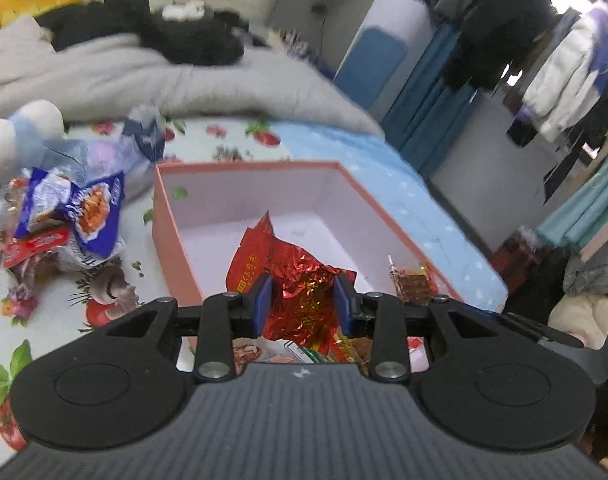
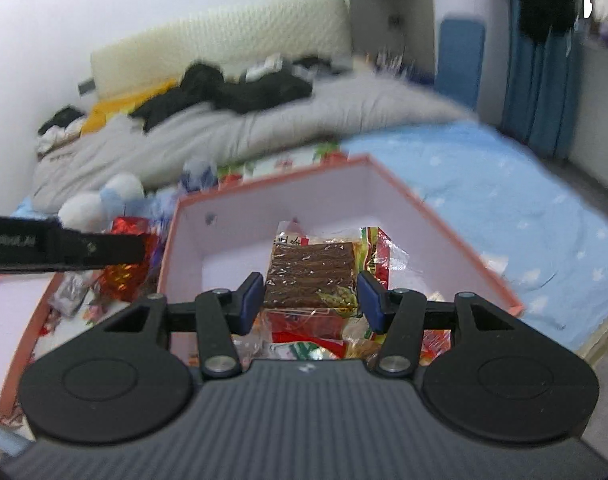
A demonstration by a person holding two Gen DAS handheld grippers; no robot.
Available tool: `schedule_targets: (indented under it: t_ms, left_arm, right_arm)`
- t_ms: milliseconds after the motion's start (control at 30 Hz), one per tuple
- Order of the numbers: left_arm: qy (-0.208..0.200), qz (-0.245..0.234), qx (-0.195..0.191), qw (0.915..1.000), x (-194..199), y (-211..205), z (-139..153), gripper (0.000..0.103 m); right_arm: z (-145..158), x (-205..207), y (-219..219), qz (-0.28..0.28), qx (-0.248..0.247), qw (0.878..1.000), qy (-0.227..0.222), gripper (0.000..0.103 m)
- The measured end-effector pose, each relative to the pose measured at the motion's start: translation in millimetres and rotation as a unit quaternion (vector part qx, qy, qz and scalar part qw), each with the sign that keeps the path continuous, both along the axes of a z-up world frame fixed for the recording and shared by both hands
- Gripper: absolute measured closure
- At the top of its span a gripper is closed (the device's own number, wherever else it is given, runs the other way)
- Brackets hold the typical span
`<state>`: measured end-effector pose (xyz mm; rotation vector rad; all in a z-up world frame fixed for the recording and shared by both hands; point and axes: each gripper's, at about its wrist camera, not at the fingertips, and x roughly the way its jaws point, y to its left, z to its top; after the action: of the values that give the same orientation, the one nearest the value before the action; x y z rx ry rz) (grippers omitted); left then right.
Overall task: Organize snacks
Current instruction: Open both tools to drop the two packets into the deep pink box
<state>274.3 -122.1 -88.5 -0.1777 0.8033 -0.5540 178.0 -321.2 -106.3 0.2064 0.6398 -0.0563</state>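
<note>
Bright, even indoor light; motion blur throughout, heavier in right view; fisheye-bent edges.

You are working in a lived-in bedroom of a home. You have a bed before you, spread with a fruit-printed sheet [image 1: 232, 136] and a pale blue starred blanket [image 2: 515, 208], and a rumpled grey duvet [image 1: 152, 80] is heaped at the far side with black clothes [image 1: 176, 32] thrown on it. A cream quilted headboard [image 2: 240, 36] stands against the white wall. To the right, coats and jackets hang on an open rail [image 1: 559, 72], beside blue curtains [image 1: 431, 96]. A white and blue plush toy [image 1: 20, 128] sits at the left.
</note>
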Motion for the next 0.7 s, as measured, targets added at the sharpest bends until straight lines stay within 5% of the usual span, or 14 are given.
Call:
schedule_targets:
  t_ms: [233, 600, 700]
  left_arm:
    - [0.090, -0.009, 0.022, 0.9957, 51, -22, -25, 0.064]
    - [0.101, -0.007, 0.030, 0.9944, 49, -24, -36, 0.060]
    - [0.093, 0.003, 0.030, 0.9952, 43, -19, -36, 0.049]
  right_arm:
    - [-25, 44, -3, 0.025, -0.024, 0.997, 0.072, 0.048]
    - [-39, 43, -13, 0.015, 0.000, 0.995, 0.095, 0.050]
    - [-37, 39, -16, 0.008, 0.007, 0.996, 0.089, 0.032]
